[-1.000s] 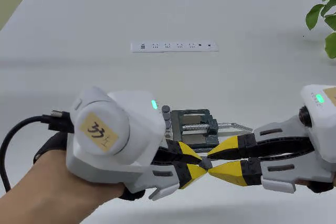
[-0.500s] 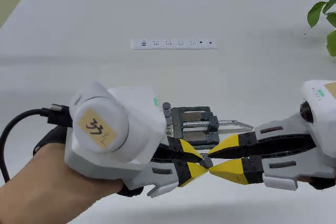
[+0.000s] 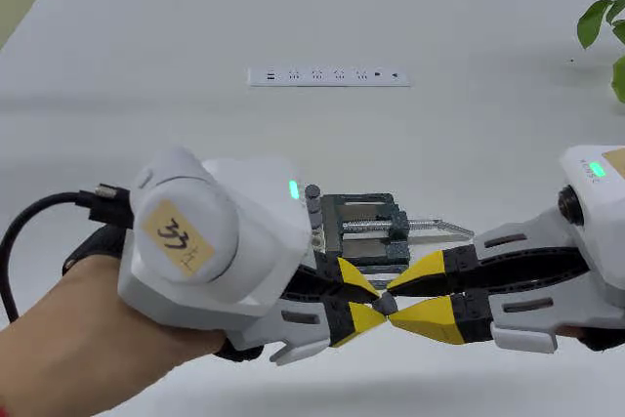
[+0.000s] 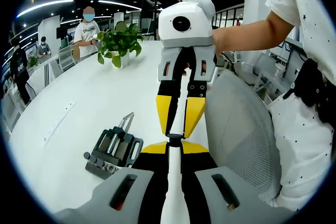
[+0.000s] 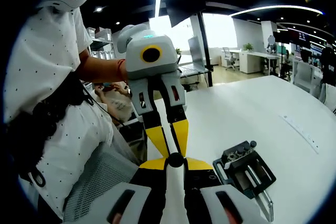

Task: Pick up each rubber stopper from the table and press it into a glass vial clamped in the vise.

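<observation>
The left gripper [image 3: 379, 302] and right gripper [image 3: 396, 305], both closed on one rubber stopper [image 3: 388, 305], are staying tip-to-tip at lower centre, not yet approaching the vise [image 3: 366, 220].

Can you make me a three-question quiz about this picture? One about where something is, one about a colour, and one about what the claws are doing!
1. Where is the small dark metal vise?
A. On the white table, just behind the claw tips
B. On the floor
C. Inside a box

2. What colour are the tips of the left claw and the right claw?
A. Red
B. Yellow
C. Blue

3. What are the two claws doing?
A. Lying flat on the table, far apart
B. Wide open, holding nothing
C. Meeting tip to tip, both shut on a small dark rubber stopper

Answers:
1 A: the head view shows the vise standing on the table right behind the tips.
2 B: both claws end in yellow wedges.
3 C: the stopper sits pinched where the tips meet.
</observation>
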Demonstrator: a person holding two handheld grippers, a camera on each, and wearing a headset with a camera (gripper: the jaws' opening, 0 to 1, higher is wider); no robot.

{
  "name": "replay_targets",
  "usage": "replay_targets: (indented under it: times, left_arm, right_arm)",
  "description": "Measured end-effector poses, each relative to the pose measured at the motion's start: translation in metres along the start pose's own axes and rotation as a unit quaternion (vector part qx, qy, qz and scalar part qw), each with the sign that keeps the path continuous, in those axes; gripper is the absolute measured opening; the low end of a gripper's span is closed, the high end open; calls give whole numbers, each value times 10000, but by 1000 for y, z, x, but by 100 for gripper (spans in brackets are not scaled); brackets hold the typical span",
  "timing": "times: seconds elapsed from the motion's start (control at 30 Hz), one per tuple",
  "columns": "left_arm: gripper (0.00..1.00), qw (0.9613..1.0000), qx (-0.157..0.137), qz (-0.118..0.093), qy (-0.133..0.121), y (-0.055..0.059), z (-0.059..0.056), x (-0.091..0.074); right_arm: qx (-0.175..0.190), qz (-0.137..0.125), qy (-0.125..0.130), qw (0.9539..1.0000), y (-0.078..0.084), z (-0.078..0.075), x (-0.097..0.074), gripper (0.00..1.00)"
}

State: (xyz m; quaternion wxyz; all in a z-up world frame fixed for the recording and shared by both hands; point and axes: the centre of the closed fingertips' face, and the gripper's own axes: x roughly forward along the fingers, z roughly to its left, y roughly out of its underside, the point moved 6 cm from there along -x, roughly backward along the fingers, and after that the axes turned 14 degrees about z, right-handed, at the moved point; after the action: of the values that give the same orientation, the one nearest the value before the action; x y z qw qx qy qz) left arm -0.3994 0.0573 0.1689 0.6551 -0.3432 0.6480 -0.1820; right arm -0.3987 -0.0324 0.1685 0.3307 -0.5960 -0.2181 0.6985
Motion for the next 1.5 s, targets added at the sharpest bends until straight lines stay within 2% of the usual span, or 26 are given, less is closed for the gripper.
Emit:
replay_targets:
  times: [0.2,0.6,1.0,1.2,1.5]
  left_arm:
    - [4,9998,-165,-60,-16,0,2,-1]
    - [4,9999,-121,-46,-52,4,2,0]
    - [5,9996,-230,-162,-104,14,5,1]
    - [11,9987,-392,-296,-149,22,6,1]
    - [22,9954,-757,-404,-435,46,14,-6]
  right_arm:
    - [-18,-30,94,9999,-1,-2,-1,6]
    - [-43,63,121,9999,0,-2,3,5]
    - [23,176,93,9998,-2,-6,9,5]
    - [63,233,53,9997,-5,-10,12,5]
    - [131,358,170,9991,-15,-26,16,5]
